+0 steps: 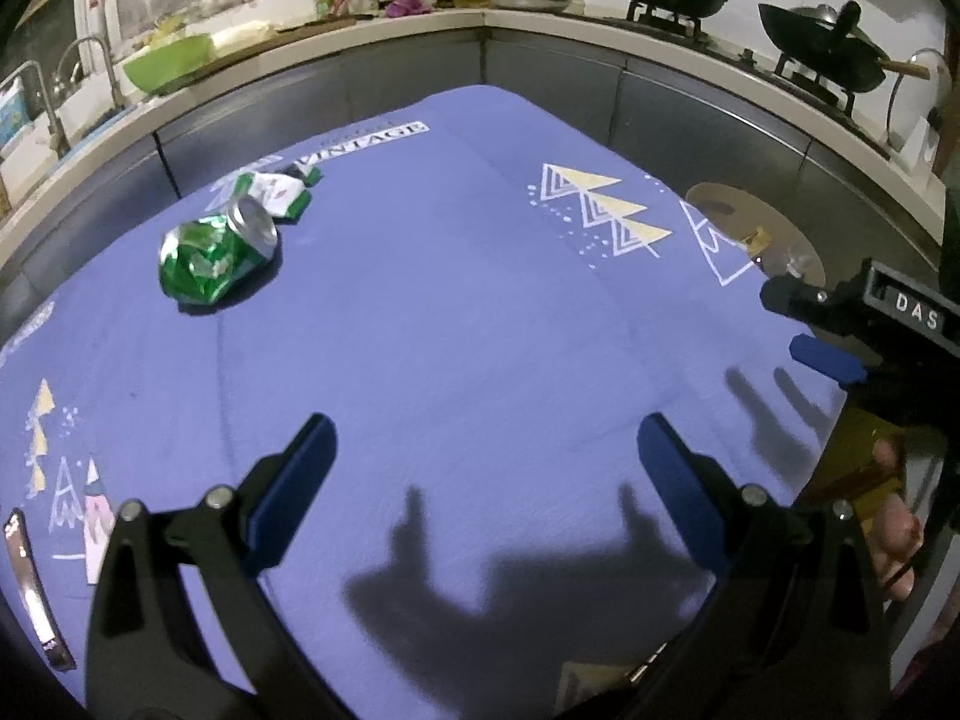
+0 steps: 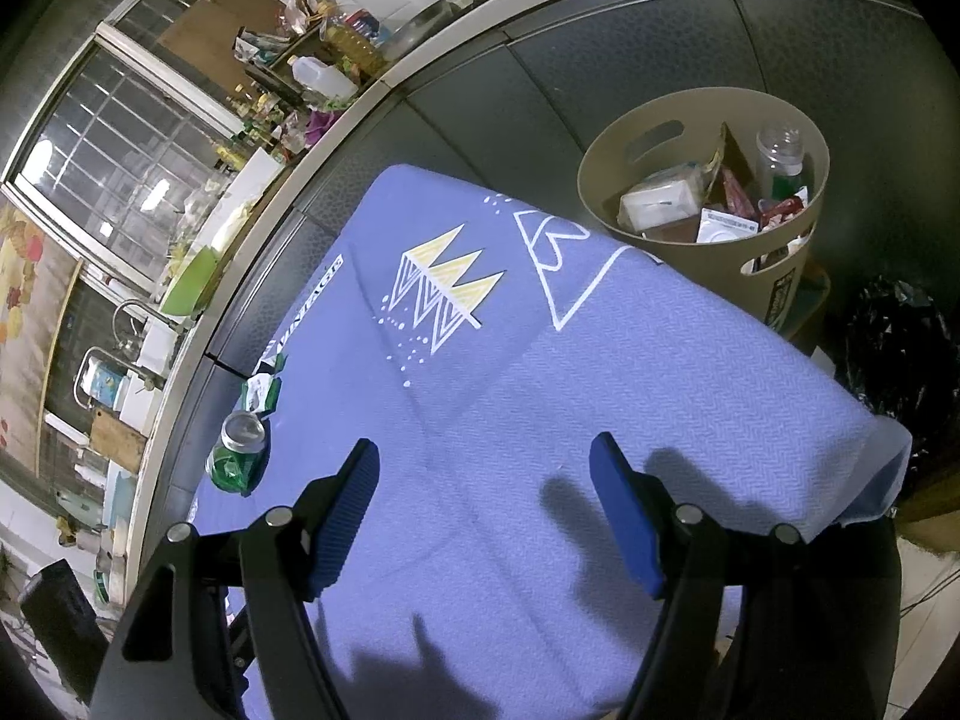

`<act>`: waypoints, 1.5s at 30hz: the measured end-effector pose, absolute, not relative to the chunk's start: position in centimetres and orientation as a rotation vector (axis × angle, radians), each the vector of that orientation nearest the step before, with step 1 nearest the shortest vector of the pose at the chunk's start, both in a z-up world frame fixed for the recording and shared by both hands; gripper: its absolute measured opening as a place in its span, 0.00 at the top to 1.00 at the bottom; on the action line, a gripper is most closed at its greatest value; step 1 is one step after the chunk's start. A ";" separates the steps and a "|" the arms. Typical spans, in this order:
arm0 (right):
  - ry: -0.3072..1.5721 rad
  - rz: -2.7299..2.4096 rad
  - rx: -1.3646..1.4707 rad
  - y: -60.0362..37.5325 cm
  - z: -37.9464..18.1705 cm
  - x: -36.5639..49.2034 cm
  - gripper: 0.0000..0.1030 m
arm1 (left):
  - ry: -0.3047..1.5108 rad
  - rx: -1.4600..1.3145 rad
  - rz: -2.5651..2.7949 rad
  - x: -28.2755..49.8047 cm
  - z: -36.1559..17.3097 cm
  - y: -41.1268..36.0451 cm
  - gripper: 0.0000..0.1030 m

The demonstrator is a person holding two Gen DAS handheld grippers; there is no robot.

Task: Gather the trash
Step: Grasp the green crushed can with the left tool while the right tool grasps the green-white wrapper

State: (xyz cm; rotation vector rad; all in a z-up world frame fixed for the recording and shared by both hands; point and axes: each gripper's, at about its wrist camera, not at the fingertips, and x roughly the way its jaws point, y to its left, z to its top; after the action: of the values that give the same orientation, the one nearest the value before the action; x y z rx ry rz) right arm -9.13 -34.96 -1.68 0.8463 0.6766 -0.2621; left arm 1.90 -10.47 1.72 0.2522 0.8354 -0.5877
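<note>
Spread fingers (image 1: 312, 456), can (image 1: 217, 258) far beyond.

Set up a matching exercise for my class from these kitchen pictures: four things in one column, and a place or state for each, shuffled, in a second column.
Things
1. crushed green can
2. green-and-white wrapper
3. beige bin
4. left gripper

Places or states
A. open, holding nothing
B. past the table's far corner, with trash inside
C. lying on the blue cloth, its silver top showing
D. crumpled near the word VINTAGE

Pairs: 1-C, 2-D, 3-B, 4-A
</note>
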 end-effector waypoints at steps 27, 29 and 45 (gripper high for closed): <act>0.873 0.341 0.551 -22.1 2.0 19.7 0.72 | 1.030 -0.365 -0.376 20.9 -1.1 5.3 0.19; 0.908 0.391 0.505 -20.1 1.8 22.5 0.75 | 1.043 -0.399 -0.394 21.3 -1.8 5.4 0.22; 1.152 0.628 0.636 -17.1 -3.0 20.6 0.77 | 0.990 -0.563 -0.456 22.8 -3.3 7.1 0.36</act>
State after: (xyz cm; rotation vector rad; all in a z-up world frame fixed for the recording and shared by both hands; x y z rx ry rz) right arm 20.57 -17.12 -3.00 0.6363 1.1521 0.6282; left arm 22.81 7.09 -3.34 -0.5628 0.9903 -0.4557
